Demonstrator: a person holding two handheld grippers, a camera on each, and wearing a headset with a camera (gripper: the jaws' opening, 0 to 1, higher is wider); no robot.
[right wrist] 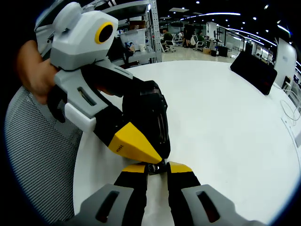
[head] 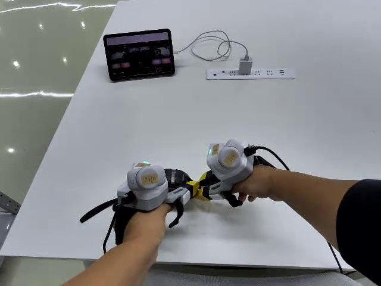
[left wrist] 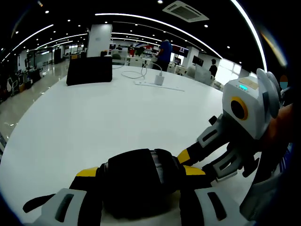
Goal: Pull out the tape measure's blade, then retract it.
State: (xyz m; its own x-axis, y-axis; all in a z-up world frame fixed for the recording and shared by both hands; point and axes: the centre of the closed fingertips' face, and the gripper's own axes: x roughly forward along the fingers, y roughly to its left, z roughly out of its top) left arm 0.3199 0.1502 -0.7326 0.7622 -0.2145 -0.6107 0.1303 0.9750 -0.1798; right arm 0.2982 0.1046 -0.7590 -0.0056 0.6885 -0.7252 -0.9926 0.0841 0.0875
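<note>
The black tape measure [left wrist: 141, 183] sits low over the white table [head: 178, 119], near its front edge. My left gripper [left wrist: 141, 172] is shut on the case, one yellow-tipped jaw on each side. In the right gripper view the case [right wrist: 151, 113] is straight ahead. My right gripper [right wrist: 158, 167] is shut on the small metal blade tip [right wrist: 158, 165] at the case's mouth. Hardly any blade is out. In the head view the left gripper [head: 180, 186] and right gripper [head: 200, 188] meet tip to tip, with the tape measure [head: 177, 177] between them.
A dark tablet [head: 139, 53] stands at the back left of the table. A white power strip [head: 250, 72] with a charger and a looped cable [head: 211, 47] lies at the back. Shiny floor [head: 30, 89] drops away beyond the left edge. Black straps trail behind both grippers.
</note>
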